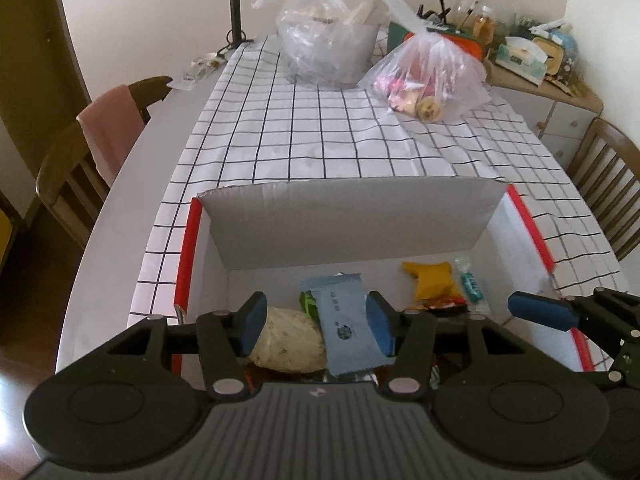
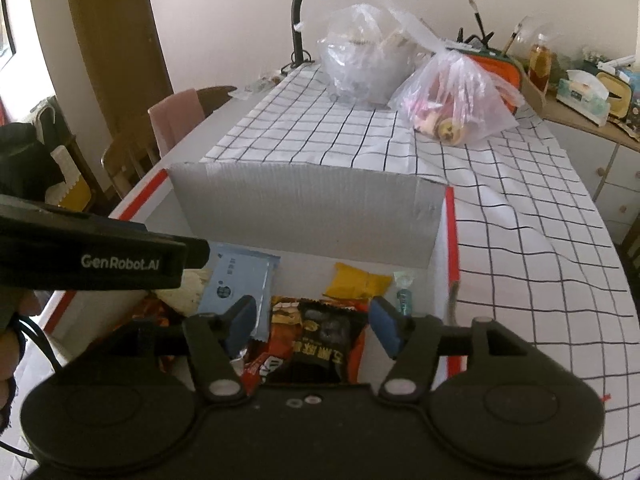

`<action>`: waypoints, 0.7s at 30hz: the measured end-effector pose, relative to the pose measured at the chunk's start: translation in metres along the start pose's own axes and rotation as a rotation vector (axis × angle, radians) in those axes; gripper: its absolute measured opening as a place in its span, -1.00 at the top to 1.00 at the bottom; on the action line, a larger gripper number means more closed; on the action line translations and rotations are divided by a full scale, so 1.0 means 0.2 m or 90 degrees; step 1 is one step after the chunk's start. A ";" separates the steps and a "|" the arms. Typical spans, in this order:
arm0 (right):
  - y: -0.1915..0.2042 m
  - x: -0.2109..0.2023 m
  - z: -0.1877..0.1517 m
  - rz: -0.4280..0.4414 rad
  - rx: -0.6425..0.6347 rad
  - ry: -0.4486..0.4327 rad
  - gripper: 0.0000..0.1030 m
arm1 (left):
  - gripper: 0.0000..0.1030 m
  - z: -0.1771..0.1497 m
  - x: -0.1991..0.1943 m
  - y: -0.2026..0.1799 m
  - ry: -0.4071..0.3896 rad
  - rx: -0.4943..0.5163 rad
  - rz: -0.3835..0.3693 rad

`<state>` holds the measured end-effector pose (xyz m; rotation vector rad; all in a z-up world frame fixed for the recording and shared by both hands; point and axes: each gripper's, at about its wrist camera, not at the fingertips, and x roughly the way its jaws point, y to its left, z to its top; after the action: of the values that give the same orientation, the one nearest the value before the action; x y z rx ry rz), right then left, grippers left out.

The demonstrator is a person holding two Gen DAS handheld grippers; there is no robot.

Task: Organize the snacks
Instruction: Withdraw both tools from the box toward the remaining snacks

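A white cardboard box with red-taped edges [image 1: 188,260] [image 2: 451,240] sits open on the checked cloth, its grey flap [image 1: 352,220] standing at the far side. Inside lie a pale blue packet [image 1: 340,320] [image 2: 236,280], a whitish wrapped snack [image 1: 288,340], a yellow packet [image 1: 434,280] [image 2: 356,282], a small green-striped packet [image 1: 472,284] and a black-and-orange bag [image 2: 320,340]. My left gripper [image 1: 316,322] hovers open over the blue packet and the whitish snack. Beside it, my right gripper [image 2: 312,322] stands open above the black-and-orange bag, holding nothing.
Two clear plastic bags of snacks [image 1: 332,40] [image 1: 432,76] stand at the table's far end beside a gooseneck lamp [image 1: 236,4]. Wooden chairs flank the table, left [image 1: 68,184] with a pink cloth, right [image 1: 604,184]. A cluttered cabinet [image 1: 536,60] is at the back right.
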<state>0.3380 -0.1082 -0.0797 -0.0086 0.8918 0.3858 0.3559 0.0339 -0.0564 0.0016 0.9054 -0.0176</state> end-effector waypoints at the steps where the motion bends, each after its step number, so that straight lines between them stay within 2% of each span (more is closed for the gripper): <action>1: 0.00 -0.02 0.00 0.001 0.001 -0.004 -0.22 | -0.10 -0.01 -0.02 0.00 -0.004 0.001 0.000; 4: 0.01 -0.10 -0.02 0.002 0.001 -0.017 -0.24 | -0.16 -0.03 -0.09 -0.02 -0.018 0.004 0.000; 13: 0.05 -0.35 -0.08 0.004 0.001 -0.057 -0.55 | -0.24 -0.12 -0.32 -0.04 -0.058 0.005 -0.003; 21: 0.11 -0.52 -0.18 0.015 -0.014 -0.078 -0.73 | -0.31 -0.24 -0.50 -0.05 -0.092 0.017 -0.012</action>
<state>0.2437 -0.1277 -0.0199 0.0056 0.7678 0.4144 0.2557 0.0268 -0.0072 0.0162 0.7604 -0.0463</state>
